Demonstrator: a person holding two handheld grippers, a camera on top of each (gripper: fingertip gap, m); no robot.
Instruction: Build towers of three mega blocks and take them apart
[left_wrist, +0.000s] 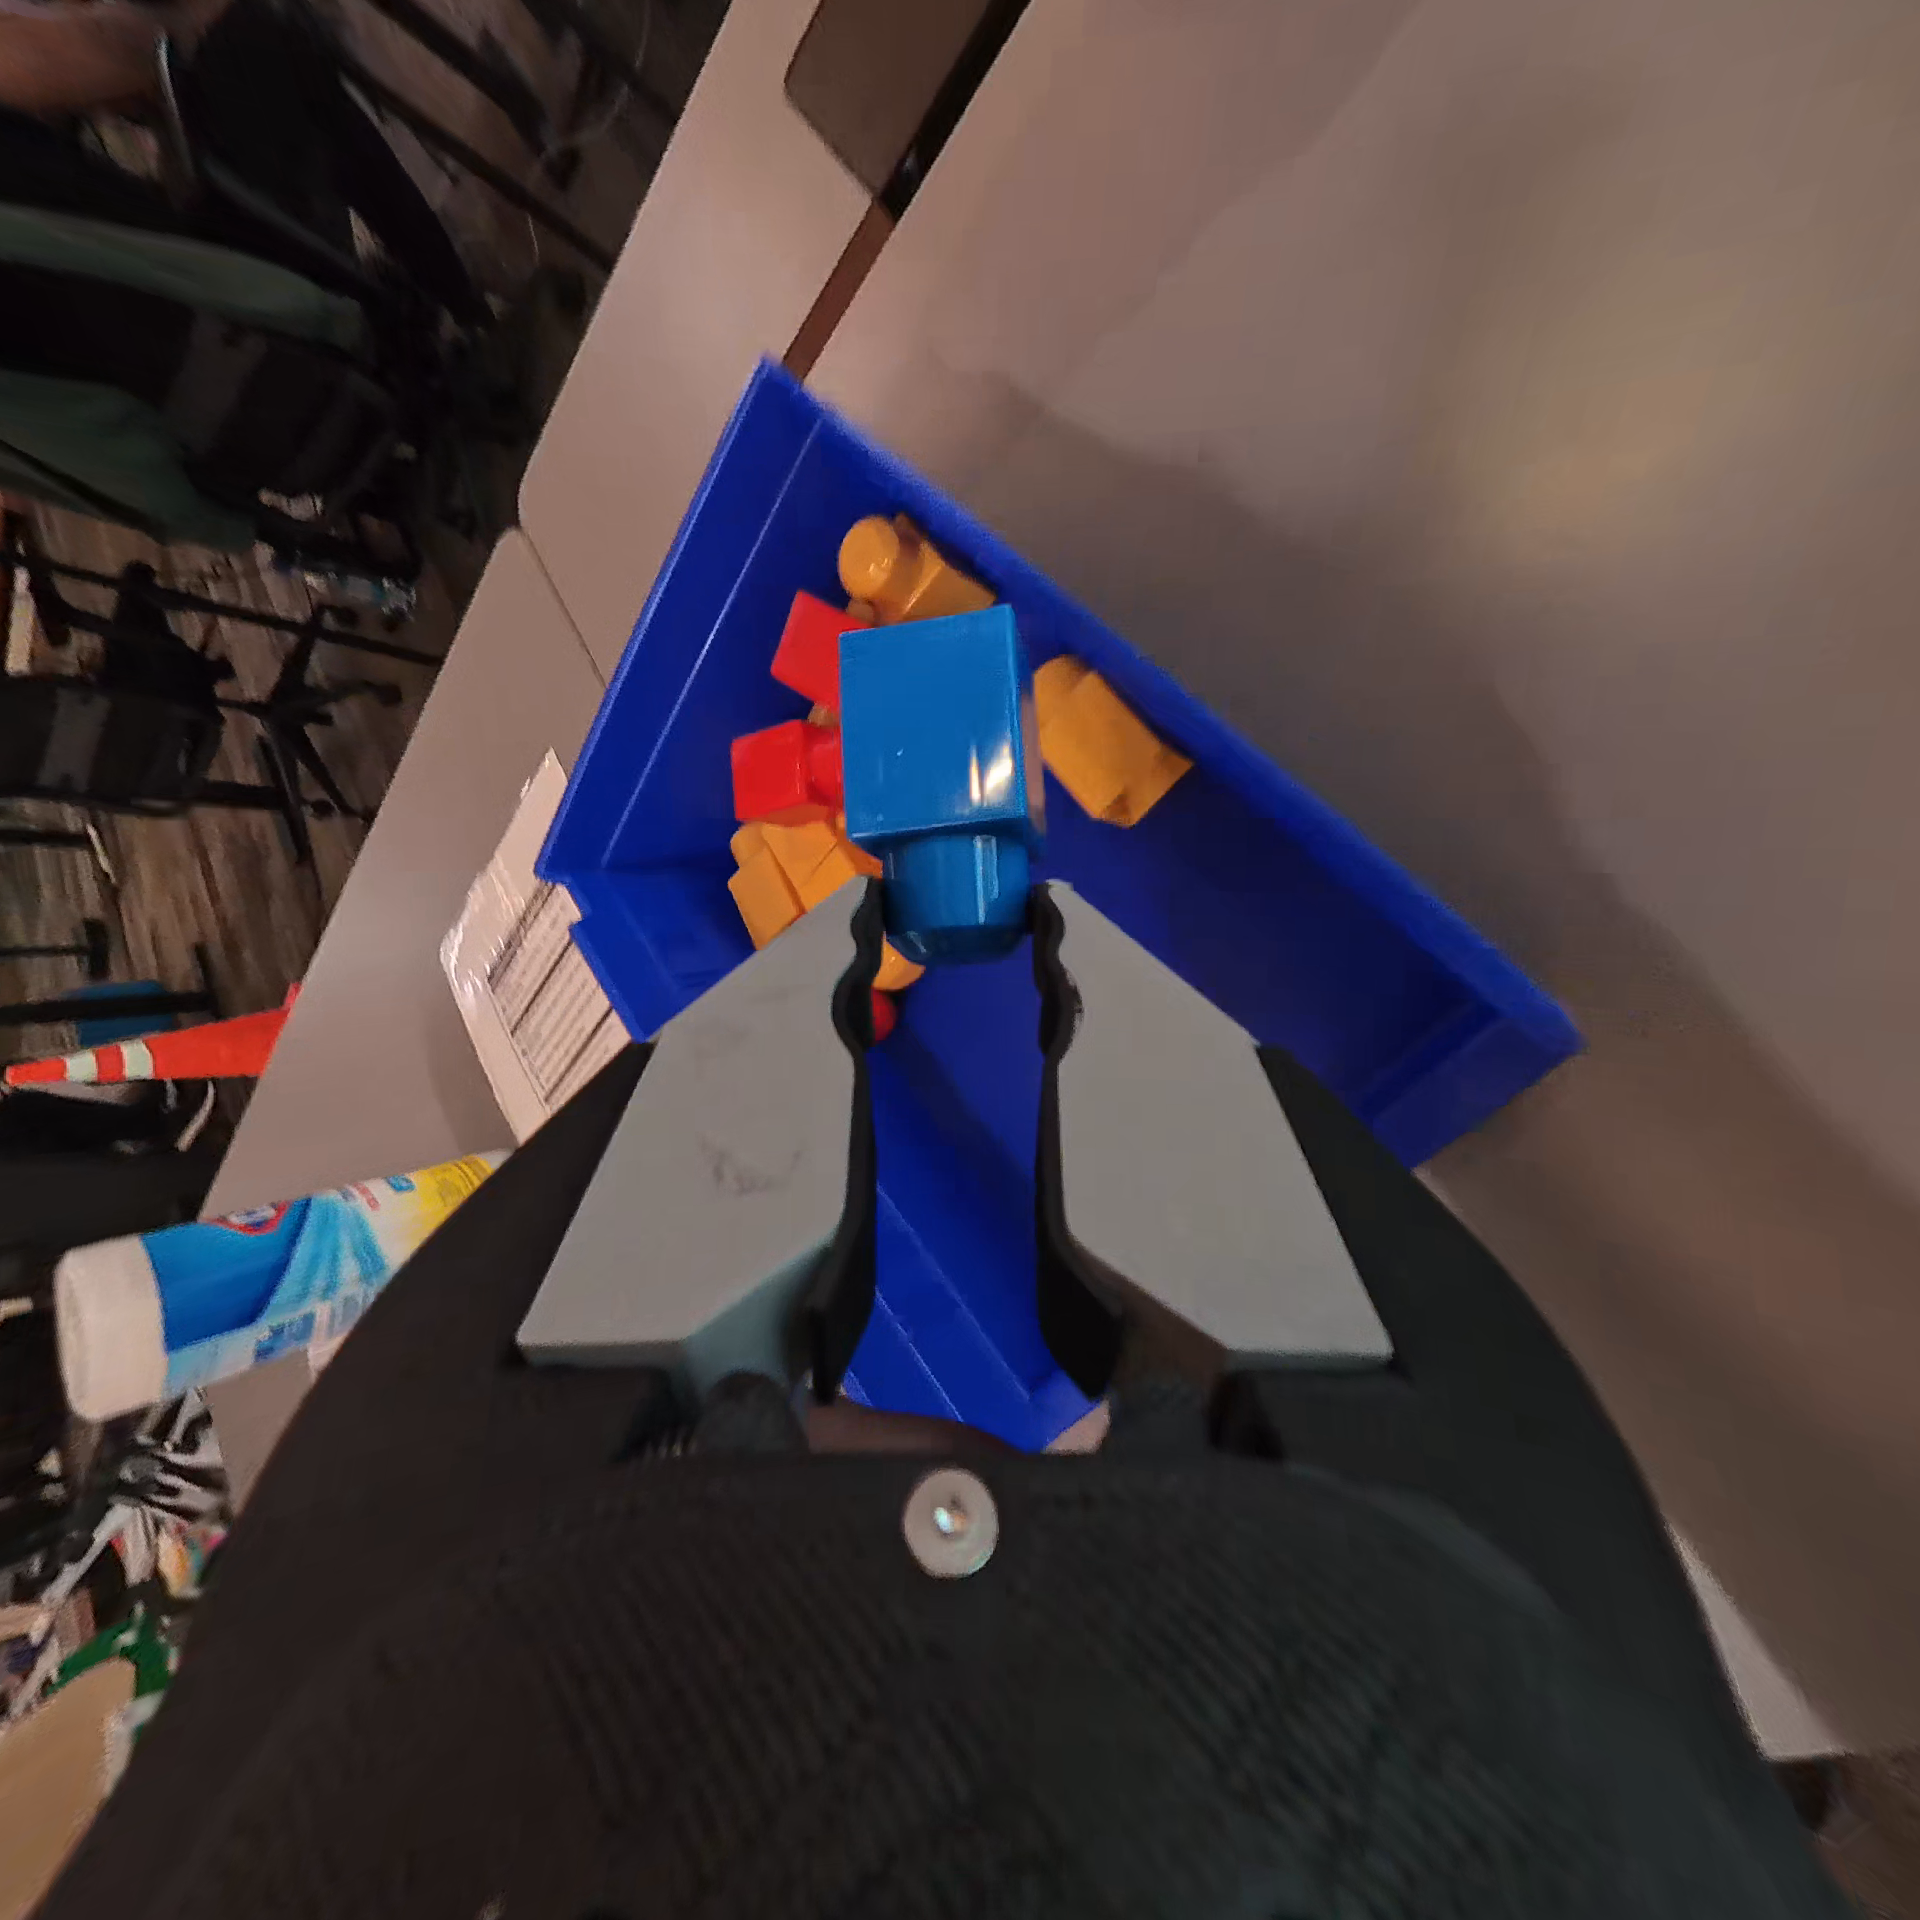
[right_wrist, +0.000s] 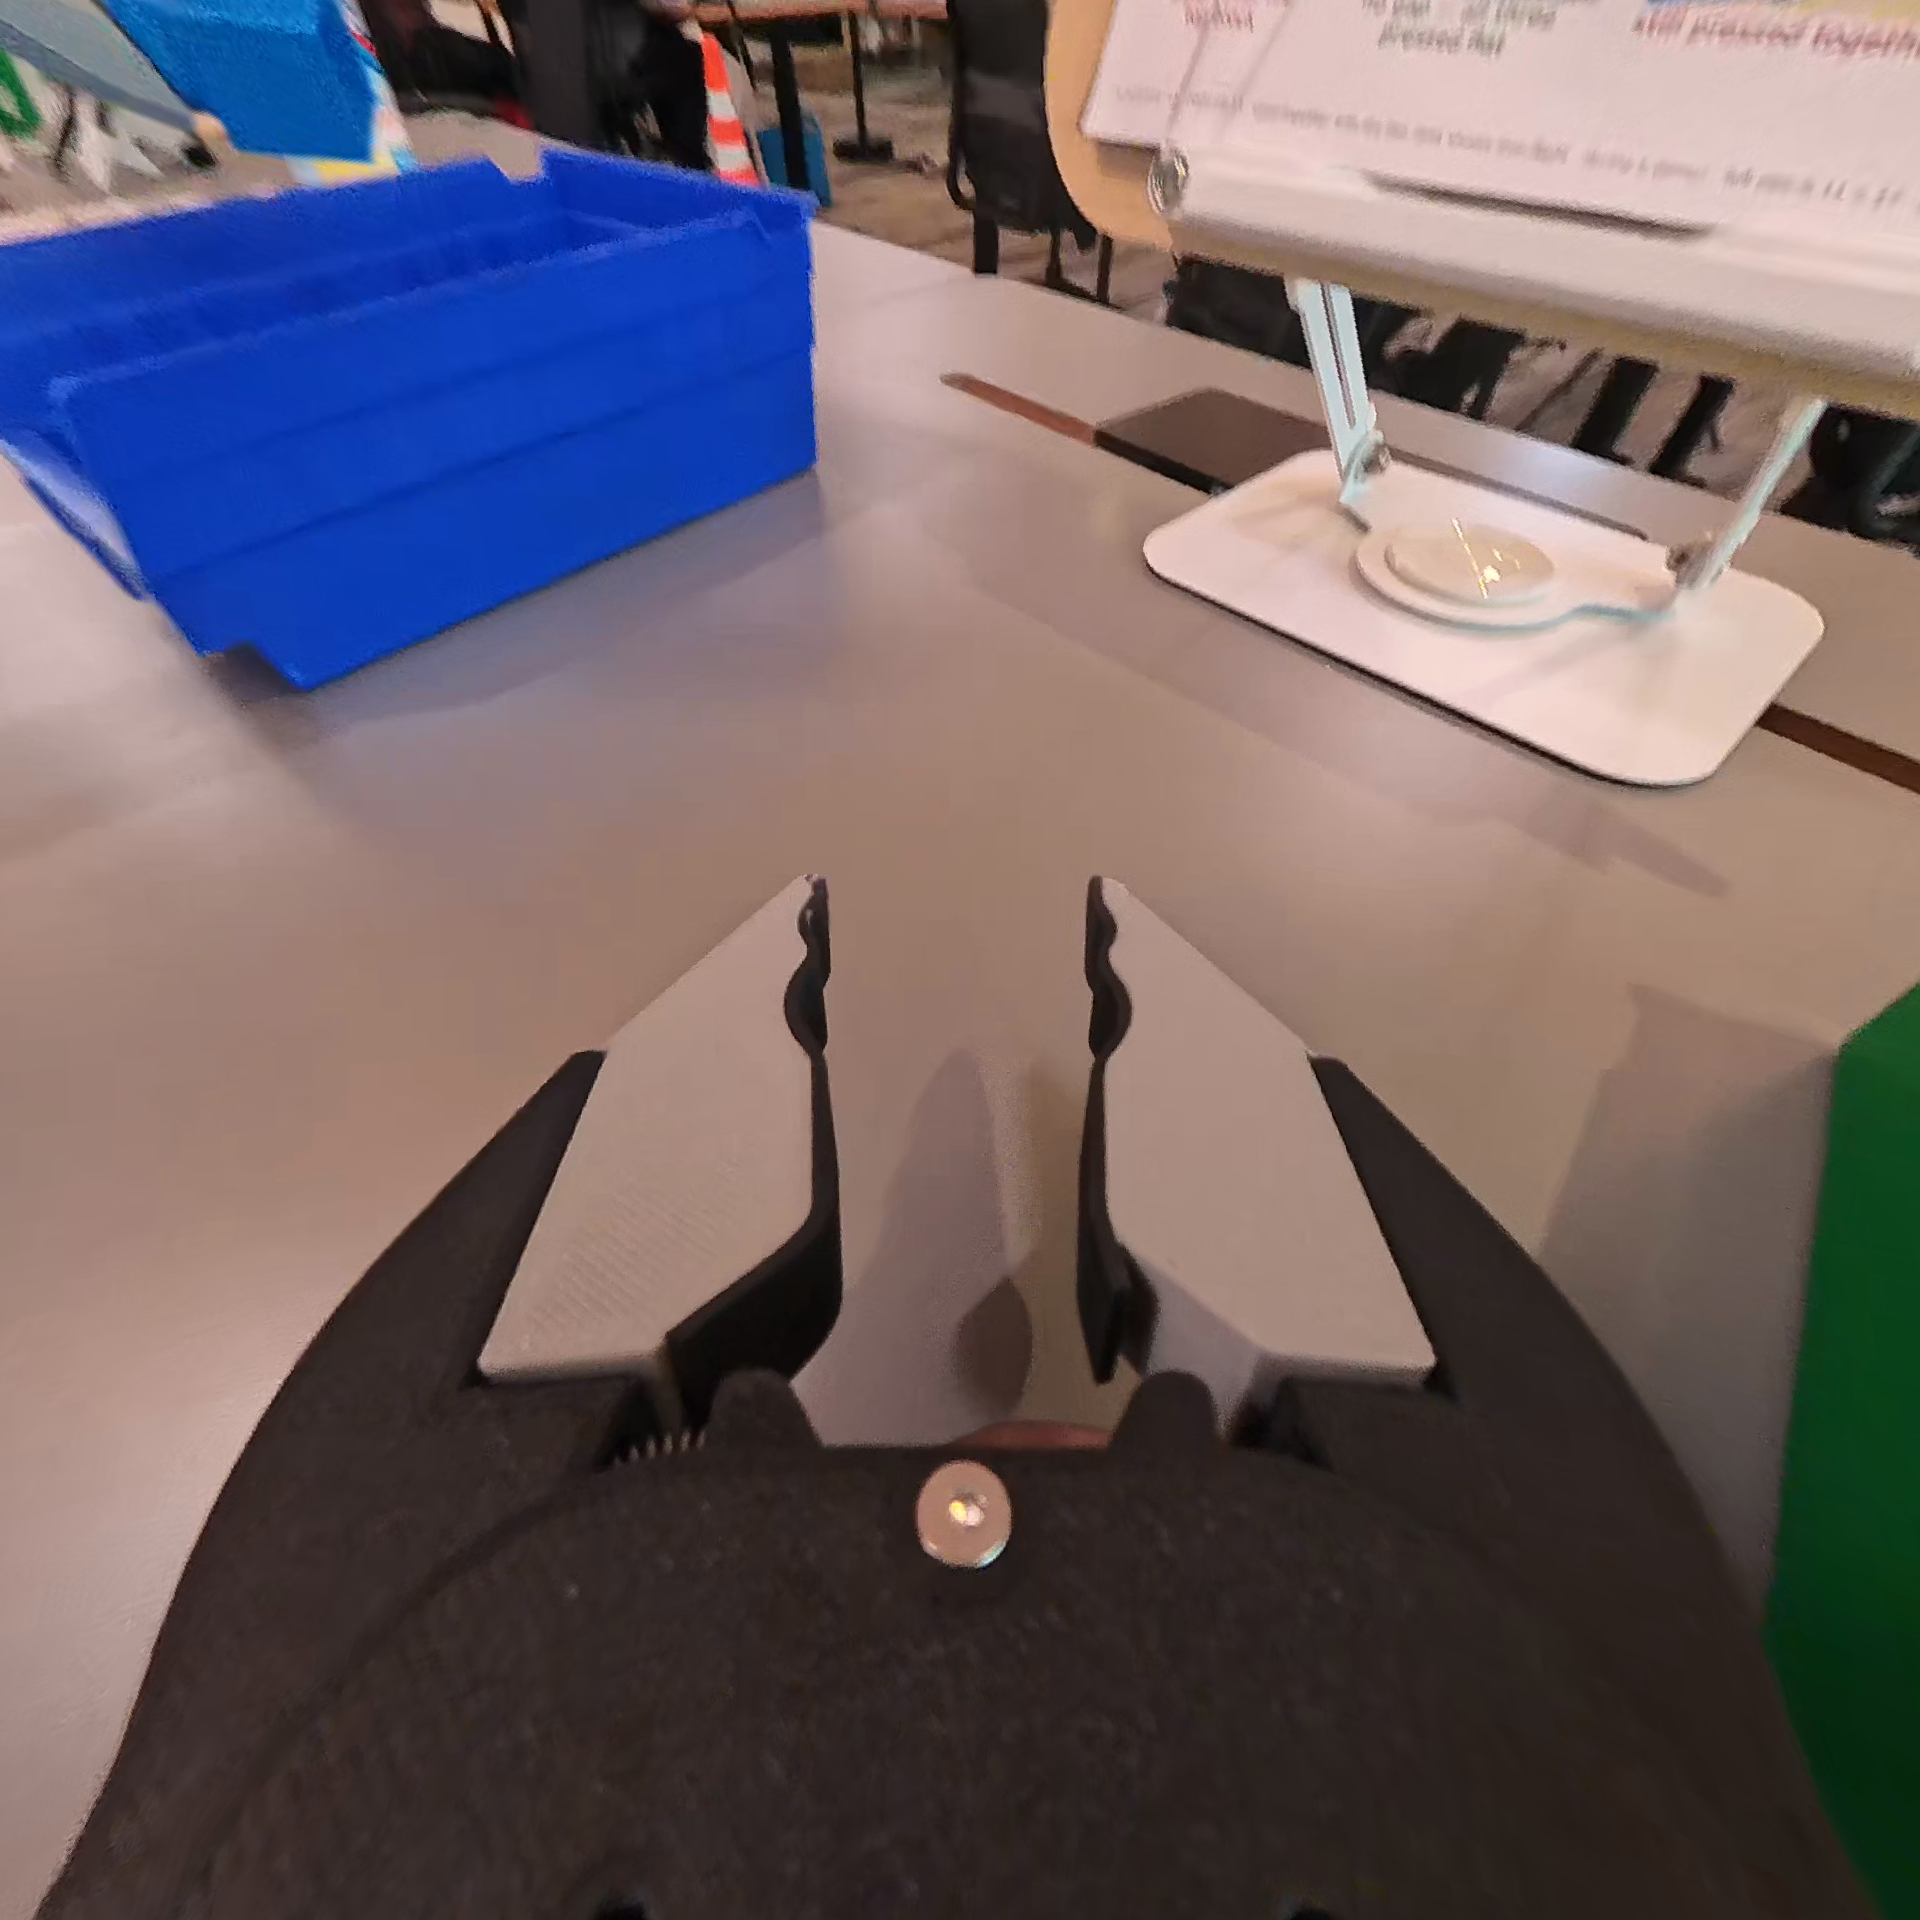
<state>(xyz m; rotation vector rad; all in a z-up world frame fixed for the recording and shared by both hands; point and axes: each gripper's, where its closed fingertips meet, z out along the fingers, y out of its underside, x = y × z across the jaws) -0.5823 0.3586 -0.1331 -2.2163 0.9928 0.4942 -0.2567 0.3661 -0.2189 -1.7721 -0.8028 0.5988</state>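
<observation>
In the left wrist view my left gripper (left_wrist: 951, 899) is shut on the round stud of a blue mega block (left_wrist: 930, 727) and holds it above the blue bin (left_wrist: 1299, 904). In the bin lie red blocks (left_wrist: 779, 769) and orange blocks (left_wrist: 1107, 738), partly hidden behind the held block. In the right wrist view my right gripper (right_wrist: 956, 894) is open and empty, low over the bare grey table (right_wrist: 935, 727). The blue bin (right_wrist: 416, 416) stands to its far left; its contents are hidden by the wall.
A white stand (right_wrist: 1486, 603) holding a printed sheet stands at the right rear of the table. A green object (right_wrist: 1860, 1351) sits at the right edge. A blue-and-white canister (left_wrist: 260, 1268) and a labelled paper (left_wrist: 530, 987) lie beside the bin. Chairs and an orange cone (left_wrist: 156, 1049) are beyond the table.
</observation>
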